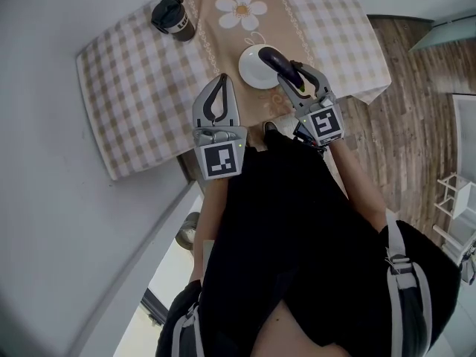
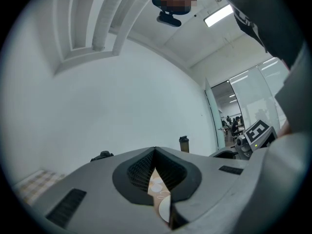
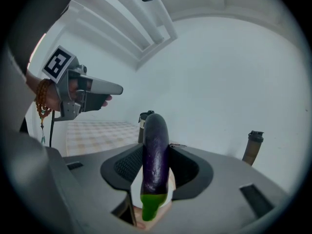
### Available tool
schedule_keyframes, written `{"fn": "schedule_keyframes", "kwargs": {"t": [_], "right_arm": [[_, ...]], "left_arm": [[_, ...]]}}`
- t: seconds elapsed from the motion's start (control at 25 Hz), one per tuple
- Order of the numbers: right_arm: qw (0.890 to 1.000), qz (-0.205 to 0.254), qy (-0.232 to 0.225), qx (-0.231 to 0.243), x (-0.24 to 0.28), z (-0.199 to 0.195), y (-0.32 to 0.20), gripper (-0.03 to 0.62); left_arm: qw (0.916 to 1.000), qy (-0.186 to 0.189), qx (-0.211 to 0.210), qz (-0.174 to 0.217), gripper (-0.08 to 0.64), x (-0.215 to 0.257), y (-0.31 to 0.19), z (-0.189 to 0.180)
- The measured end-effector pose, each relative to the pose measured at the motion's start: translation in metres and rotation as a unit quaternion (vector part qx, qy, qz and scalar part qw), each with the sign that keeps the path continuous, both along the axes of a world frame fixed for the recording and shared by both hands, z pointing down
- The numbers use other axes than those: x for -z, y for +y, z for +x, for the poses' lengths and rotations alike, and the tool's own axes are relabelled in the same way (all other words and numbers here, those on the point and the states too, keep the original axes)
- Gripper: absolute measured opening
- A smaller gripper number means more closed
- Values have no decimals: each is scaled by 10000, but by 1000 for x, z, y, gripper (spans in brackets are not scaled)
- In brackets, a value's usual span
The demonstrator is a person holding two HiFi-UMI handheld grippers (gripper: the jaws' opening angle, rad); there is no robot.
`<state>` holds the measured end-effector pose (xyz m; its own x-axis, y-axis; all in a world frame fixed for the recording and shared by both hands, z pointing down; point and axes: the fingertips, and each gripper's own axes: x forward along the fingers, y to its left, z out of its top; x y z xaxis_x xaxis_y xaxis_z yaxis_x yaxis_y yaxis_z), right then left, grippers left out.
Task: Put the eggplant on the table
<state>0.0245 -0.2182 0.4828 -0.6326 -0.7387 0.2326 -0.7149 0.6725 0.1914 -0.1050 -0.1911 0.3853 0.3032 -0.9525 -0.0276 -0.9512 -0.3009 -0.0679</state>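
Purple with a green stem end, the eggplant (image 1: 280, 64) sits pinched crosswise between the jaws of the right gripper (image 1: 301, 78). In the right gripper view the eggplant (image 3: 155, 155) points its dark tip away from the camera and its stem towards it, with the right gripper (image 3: 156, 167) clamped on its middle. From the head view it hangs over the right rim of a white plate (image 1: 253, 71); whether it touches the plate cannot be told. The left gripper (image 1: 222, 80) is beside it with its jaw tips pressed together on nothing, and in its own view the left gripper (image 2: 155, 152) shows only cloth and plate through the gap below the tips. Each gripper carries a cube with a black-and-white square marker (image 1: 224, 159), a pattern and not lettering. A dark tumbler (image 1: 172, 17) stands near the far left corner; its pale band has print too small to read. The table (image 1: 137, 99) wears a checked cloth with a tan runner and a white flower (image 1: 242, 7). The cloth hangs over the near edge just below the grippers. Bare cloth lies open left of the plate, a white wall (image 1: 44, 162) closes the left side, and wooden floor (image 1: 405, 103) lies to the right.
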Motion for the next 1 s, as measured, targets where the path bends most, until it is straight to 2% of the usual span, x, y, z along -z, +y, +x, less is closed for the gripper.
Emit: {"fn": "schedule_keyframes", "kwargs": {"t": [0.64,1.0], "right_arm": [[9999,-111,13,51,-16,-10,-19,175],[9993,-330,70,143,-35,-19,-30,175]], "left_arm": [[10000,-64,-9,-47,3,-8,-4,-4],[9999,-126,15,-65,3,-9,-4,-6]]}}
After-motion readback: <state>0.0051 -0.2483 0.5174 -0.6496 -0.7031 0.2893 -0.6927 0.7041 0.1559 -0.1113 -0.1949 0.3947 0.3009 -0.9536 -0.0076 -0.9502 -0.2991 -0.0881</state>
